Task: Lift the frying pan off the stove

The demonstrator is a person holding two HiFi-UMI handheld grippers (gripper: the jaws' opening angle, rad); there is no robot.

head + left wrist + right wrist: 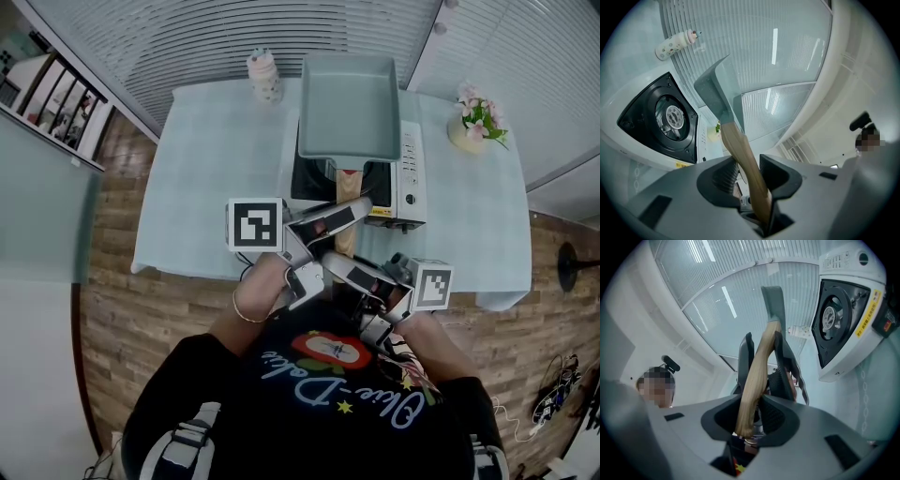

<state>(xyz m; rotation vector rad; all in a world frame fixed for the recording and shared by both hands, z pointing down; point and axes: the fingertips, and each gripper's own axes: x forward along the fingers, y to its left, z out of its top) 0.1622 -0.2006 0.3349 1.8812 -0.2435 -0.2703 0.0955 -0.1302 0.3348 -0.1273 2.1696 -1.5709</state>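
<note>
A square grey-green frying pan (347, 103) hangs in the air above the white stove (409, 178), clear of its black burner (670, 117). Its wooden handle (345, 240) runs back toward me. My left gripper (349, 212) is shut on the handle further up, and my right gripper (330, 266) is shut on the handle's end. In the left gripper view the handle (743, 157) passes between the ribbed pads (725, 177) up to the pan (715, 89). In the right gripper view the handle (757, 373) rises from my right gripper (752, 416) past the left gripper's jaws to the pan (772, 301).
The stove stands on a table with a pale blue cloth (206, 178). A spotted bottle (265, 75) stands at the back and a vase of pink flowers (478, 122) at the back right. Striped wall panels lie behind, and wood floor (122, 319) surrounds the table.
</note>
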